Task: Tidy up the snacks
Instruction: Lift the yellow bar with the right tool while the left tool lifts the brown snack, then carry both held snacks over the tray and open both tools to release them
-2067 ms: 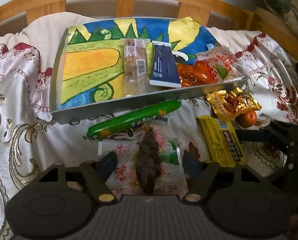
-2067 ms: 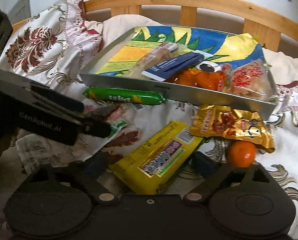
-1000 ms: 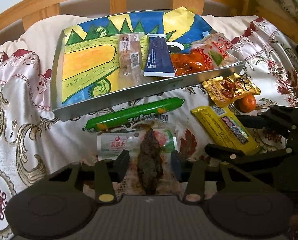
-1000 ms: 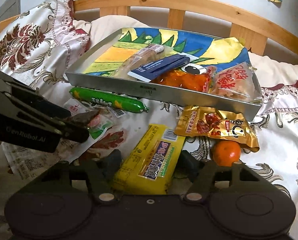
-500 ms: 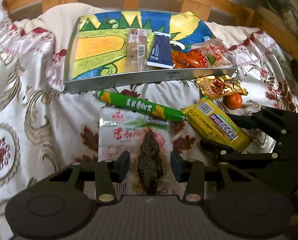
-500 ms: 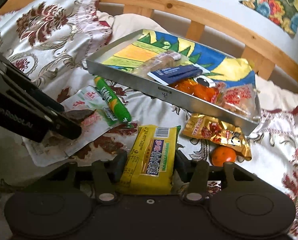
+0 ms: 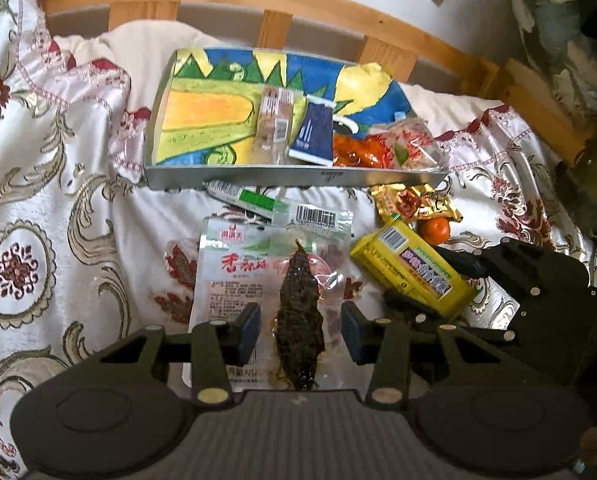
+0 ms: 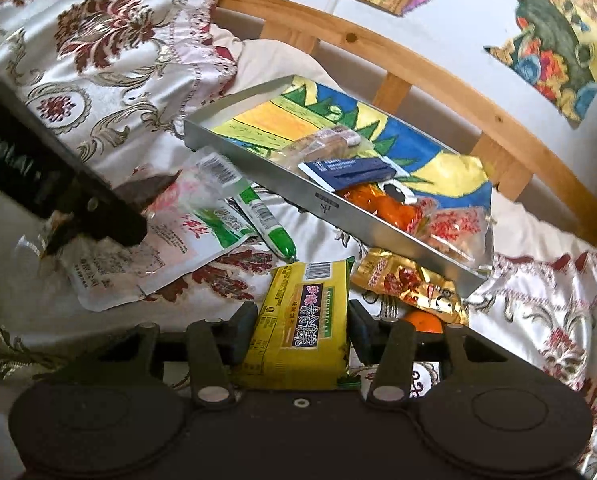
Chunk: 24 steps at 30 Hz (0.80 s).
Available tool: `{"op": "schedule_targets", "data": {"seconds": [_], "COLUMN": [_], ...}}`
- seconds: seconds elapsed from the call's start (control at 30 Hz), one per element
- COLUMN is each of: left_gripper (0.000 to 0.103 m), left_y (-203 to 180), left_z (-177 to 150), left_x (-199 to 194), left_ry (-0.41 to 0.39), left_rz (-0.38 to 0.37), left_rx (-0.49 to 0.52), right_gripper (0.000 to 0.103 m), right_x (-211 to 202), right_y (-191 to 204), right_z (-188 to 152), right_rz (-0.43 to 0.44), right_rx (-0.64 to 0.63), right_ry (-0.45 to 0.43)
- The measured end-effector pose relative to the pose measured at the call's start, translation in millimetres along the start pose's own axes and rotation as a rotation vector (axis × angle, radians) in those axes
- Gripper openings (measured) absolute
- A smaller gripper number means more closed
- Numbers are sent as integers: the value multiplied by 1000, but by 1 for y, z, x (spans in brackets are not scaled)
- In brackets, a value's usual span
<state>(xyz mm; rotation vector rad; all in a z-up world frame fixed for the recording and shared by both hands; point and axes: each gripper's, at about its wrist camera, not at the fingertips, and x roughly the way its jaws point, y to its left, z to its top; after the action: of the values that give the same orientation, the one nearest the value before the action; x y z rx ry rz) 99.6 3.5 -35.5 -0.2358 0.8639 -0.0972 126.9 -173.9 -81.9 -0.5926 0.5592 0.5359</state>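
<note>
Left gripper [image 7: 300, 330] fingers pinch the clear pouch of dark dried meat [image 7: 276, 296], lifted off the bed. Right gripper [image 8: 302, 332] fingers clamp the yellow rectangular biscuit pack [image 8: 302, 322]. Metal tray with painted liner [image 7: 258, 178] lies ahead. Advice: clear the near wall, then lay each pack flat on the bare yellow area.

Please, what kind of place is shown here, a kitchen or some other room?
Probably a bedroom, not a kitchen. The snacks and the metal tray lie on a floral satin bedspread, a wooden slatted bed rail runs behind them, and paintings hang on the wall.
</note>
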Motion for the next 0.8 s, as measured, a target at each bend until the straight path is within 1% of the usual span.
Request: {"op": "schedule_targets", "data": {"seconds": [0.13,0.23,0.43,0.53,0.67,0.8], "left_gripper": [47,47,47,47,48,48], "left_y": [-1,-1,-2,-2,-5,-7], "left_z": [-1,1,15,27,51,81], "left_x": [-3,-5,-5,-4,4,13], "left_ry": [-23,-50,-106,-149,-179,-201], "left_rz": [-2,-2,9,35,65,63], "left_rx": [-15,-23,-64,-72,-65,-62], "right_gripper": [50,50,50,50,50,50], "right_x": [-5,-8,-12,-15,-19,-12], "right_y": [6,6,6,1,-9,-20], "right_z": [1,3,8,12,19,30], "right_rz": [-26,-49,-91,-102,-120,-159], "right_rx": [-51,-67,-101,-98,-85,-93], "right_ry": [-29,-55,-112,-151,-216,-288]}}
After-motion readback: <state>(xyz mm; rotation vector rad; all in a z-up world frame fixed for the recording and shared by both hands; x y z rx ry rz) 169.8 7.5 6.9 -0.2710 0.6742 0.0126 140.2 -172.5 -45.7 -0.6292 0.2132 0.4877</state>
